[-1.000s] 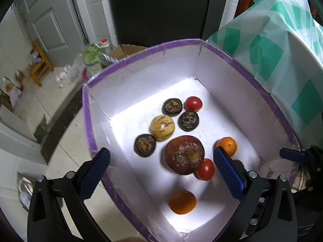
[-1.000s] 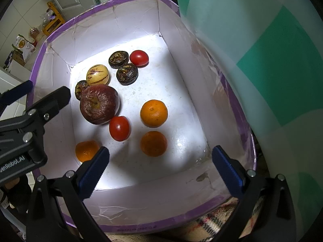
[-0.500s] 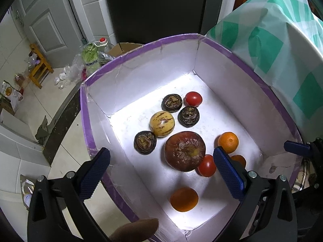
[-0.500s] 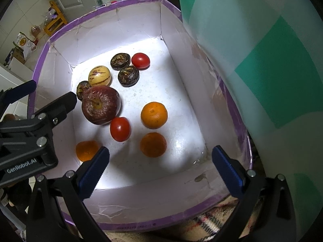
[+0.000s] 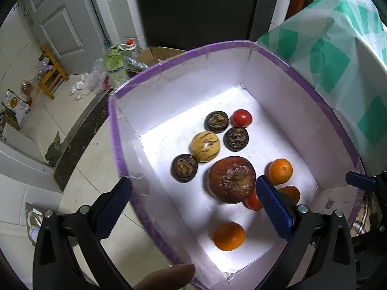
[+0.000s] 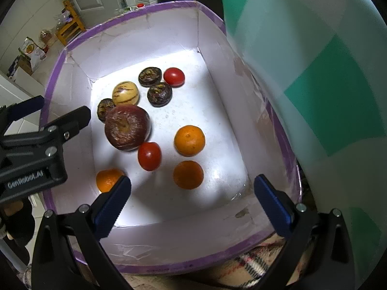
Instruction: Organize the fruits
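Note:
A white box with a purple rim (image 5: pixel 116 130) (image 6: pixel 52 77) holds the fruit. Inside lie a big dark red apple (image 5: pixel 231 179) (image 6: pixel 126 126), a yellow striped melon (image 5: pixel 205 146) (image 6: pixel 125 93), three dark passion fruits (image 5: pixel 184 168) (image 5: pixel 216 121) (image 5: pixel 236 138), two tomatoes (image 6: pixel 174 76) (image 6: pixel 149 155) and three oranges (image 6: pixel 189 140) (image 6: pixel 188 174) (image 6: pixel 108 180). My left gripper (image 5: pixel 193 213) is open and empty above the box's left wall; it also shows in the right wrist view (image 6: pixel 60 113). My right gripper (image 6: pixel 192 200) is open and empty above the near wall.
A green and white checked cloth (image 5: pixel 338 55) (image 6: pixel 314 77) hangs close along the box's right side. Tiled floor lies to the left with a wooden stool (image 5: pixel 52 72), bottles and bags (image 5: pixel 113 60). A fingertip (image 5: pixel 167 276) shows at the bottom of the left wrist view.
Both grippers have pulled back and risen a little, so more of the box shows. The fruits have not moved. A fingertip has come into the left view.

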A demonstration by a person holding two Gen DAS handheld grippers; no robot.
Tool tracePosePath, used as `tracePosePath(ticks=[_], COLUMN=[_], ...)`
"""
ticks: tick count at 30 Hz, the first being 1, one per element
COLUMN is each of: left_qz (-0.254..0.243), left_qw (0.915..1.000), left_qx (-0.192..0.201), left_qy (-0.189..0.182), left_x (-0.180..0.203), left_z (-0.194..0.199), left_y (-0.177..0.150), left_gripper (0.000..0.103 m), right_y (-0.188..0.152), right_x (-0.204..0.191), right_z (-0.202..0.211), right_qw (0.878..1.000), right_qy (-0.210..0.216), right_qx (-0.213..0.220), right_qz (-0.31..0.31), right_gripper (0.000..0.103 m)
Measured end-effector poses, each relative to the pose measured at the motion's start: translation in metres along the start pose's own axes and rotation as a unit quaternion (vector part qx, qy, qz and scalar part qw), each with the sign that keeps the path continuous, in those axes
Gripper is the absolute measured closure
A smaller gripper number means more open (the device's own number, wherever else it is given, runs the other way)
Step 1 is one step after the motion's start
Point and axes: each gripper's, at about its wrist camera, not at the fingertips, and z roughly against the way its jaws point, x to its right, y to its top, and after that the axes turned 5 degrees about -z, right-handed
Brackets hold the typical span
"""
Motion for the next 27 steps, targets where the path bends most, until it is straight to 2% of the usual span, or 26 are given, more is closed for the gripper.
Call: tracePosePath(ticks=[6,10,12,14,15,17,19,21,22,25,27], left_qz=[0.006,-0.009,-0.028,-0.059,-0.075,-0.137,-0.195,-0.236,-0.266,-0.314,-0.325], left_qw=[0.9988,0.9903,0.9835,0.9758,0.9724,0.9622,0.9521,0.9412,0.9316,0.9144,0.9109], left_qx=[0.032,0.121,0.171,0.209,0.221,0.233,0.218,0.199,0.185,0.145,0.130], left_qy=[0.037,0.067,0.051,0.025,0.013,-0.033,-0.089,-0.136,-0.164,-0.211,-0.218], left_x=[-0.016,-0.006,0.018,0.052,0.070,0.128,0.193,0.251,0.289,0.372,0.408], left_z=[0.036,0.104,0.146,0.178,0.188,0.206,0.209,0.203,0.196,0.170,0.153], left_y=[0.012,0.037,0.055,0.071,0.076,0.090,0.102,0.108,0.111,0.115,0.115], left_gripper=[0.004,0.004,0.004,0.004,0.004,0.004,0.004,0.004,0.004,0.004,0.004], right_y=[-0.003,-0.014,-0.029,-0.050,-0.060,-0.086,-0.107,-0.131,-0.143,-0.167,-0.179], right_x=[-0.009,0.005,0.027,0.063,0.082,0.135,0.185,0.248,0.277,0.330,0.359], right_z=[0.051,0.135,0.189,0.235,0.249,0.270,0.276,0.272,0.268,0.250,0.236], right_qw=[0.997,0.983,0.967,0.948,0.941,0.925,0.911,0.891,0.879,0.861,0.848], right_qy=[0.023,0.041,0.028,-0.004,-0.021,-0.068,-0.120,-0.186,-0.207,-0.224,-0.244], right_qx=[0.066,0.175,0.252,0.318,0.336,0.359,0.352,0.319,0.304,0.267,0.230], right_qz=[0.023,0.027,0.015,-0.018,-0.040,-0.108,-0.175,-0.263,-0.303,-0.371,-0.410], right_gripper=[0.001,0.001,0.001,0.001,0.001,0.001,0.001,0.001,0.001,0.001,0.001])
